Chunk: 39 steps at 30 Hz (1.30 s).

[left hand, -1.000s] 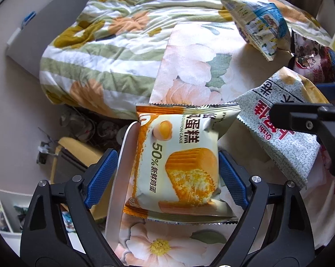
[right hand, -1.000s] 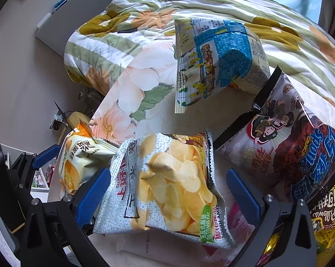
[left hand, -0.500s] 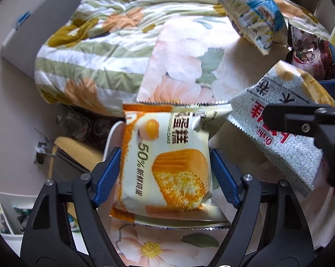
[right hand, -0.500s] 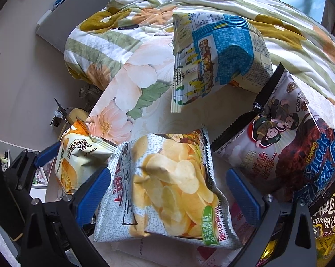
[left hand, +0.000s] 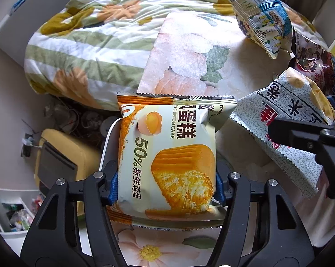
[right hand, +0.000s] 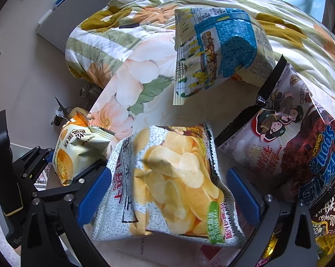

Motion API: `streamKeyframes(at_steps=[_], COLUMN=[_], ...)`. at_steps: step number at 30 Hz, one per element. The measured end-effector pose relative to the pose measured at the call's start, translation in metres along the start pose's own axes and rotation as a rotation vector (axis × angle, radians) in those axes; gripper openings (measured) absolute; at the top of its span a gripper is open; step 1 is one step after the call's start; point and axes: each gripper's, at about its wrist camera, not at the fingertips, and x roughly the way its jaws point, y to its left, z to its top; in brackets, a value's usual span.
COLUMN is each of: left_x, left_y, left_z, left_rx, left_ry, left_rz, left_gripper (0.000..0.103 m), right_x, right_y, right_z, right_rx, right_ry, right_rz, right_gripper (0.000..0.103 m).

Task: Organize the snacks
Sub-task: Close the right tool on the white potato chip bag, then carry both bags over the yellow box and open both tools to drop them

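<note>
A chiffon cake packet [left hand: 167, 155], cream and orange, lies at the left edge of the flower-print table [left hand: 189, 51]. My left gripper [left hand: 166, 189] is closing on it, and both blue pads [left hand: 113, 187] press its sides. In the right wrist view the same packet [right hand: 78, 146] shows at the left. A grey-speckled potato chips bag [right hand: 172, 184] lies between the fingers of my right gripper [right hand: 168, 191]. Those jaws are wide and closing slightly. The left pad [right hand: 94, 195] is at the bag's edge, while the right pad stands just off it.
A blue-and-white snack bag [right hand: 216, 51] leans at the back of the table. A dark bag with cartoon figures [right hand: 290, 140] lies to the right, with yellow and brown packets [right hand: 327, 222] below it. A flowered quilt [right hand: 145, 22] lies behind. Off the left edge are floor clutter and a white bin [left hand: 11, 211].
The left jaws have narrowed from wide apart until the pads meet the cake packet's sides. The right jaws have drawn in a little around the chips bag.
</note>
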Motion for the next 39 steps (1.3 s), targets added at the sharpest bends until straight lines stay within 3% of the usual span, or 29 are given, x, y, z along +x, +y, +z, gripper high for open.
streamKeyframes(at_steps=[8,19,25,33,39], left_x=[-0.006,-0.028,-0.054,-0.108,-0.157], left_y=[0.001,0.008,0.019,0.025,0.0], left_z=[-0.008,-0.023,-0.027,-0.027,-0.006], left_rx=[0.041,0.081,0.095,0.149,0.208], left_ry=[-0.001,-0.031,-0.083,-0.183,-0.28], left_rz=[-0.026,-0.065,-0.091,-0.162,-0.24], left_gripper=[0.059,0.059,0.059,0.059,0.059], right_x=[0.004,-0.013,-0.035,-0.102,-0.172], right_y=[0.009,0.024,0.039,0.053,0.045], right_z=[0.001,-0.008,-0.02,-0.056,-0.089], right_rx=[-0.006,0.018,0.033,0.114,0.22], right_ry=[-0.008,-0.077,-0.146,-0.3,-0.433], right_rz=[-0.01,-0.017,-0.078,-0.129,-0.199], right_gripper=[0.091,0.061,0.056,0.056,0.056])
